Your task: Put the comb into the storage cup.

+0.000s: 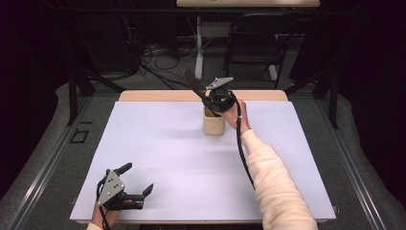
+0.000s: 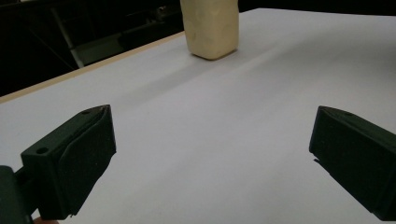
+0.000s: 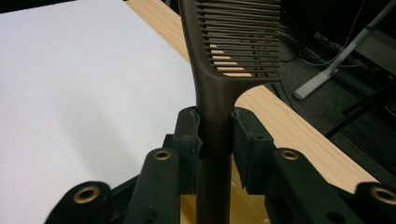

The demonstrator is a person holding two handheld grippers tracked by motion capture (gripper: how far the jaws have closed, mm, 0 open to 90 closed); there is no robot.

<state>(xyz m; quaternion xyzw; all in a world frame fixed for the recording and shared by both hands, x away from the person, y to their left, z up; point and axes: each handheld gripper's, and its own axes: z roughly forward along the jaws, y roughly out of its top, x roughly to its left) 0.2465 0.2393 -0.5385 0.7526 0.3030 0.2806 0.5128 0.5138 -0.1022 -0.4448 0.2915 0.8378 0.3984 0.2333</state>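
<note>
Jaws of the left gripper (image 1: 138,179), a black two-jaw tool with a grey three-cornered plate on top, stand wide apart with nothing between them. In the left gripper view its two black pads (image 2: 88,154) sit far apart at the lower corners, and bare white table surface (image 2: 210,140) lies in the gap. Well ahead of those jaws and a little to their left stands the cream-coloured, round-cornered holder cup (image 2: 212,28), upright on the white surface. In the high view this gripper rests low near the front left corner of the white-topped table (image 1: 158,143), held by a hand (image 1: 103,215) at the bottom edge.

Further right, the cream holder cup (image 1: 213,122) stands near the far middle of the table, just short of the wooden strip along its back edge. The right gripper (image 1: 210,103), also black with a grey plate, hangs directly over the cup's mouth, held by a hand (image 1: 242,115) in a cream sleeve. Its jaws are closed most of the way, and the pads (image 3: 189,135) press from both sides on the handle of a dark brown plastic comb (image 3: 219,93). The comb's toothed end rises beyond the jaw tips, slanting up and to the left in the high view (image 1: 194,82), while the handle runs back between the jaws, toward the cup below. Whether the handle's end is inside the cup cannot be told.
</note>
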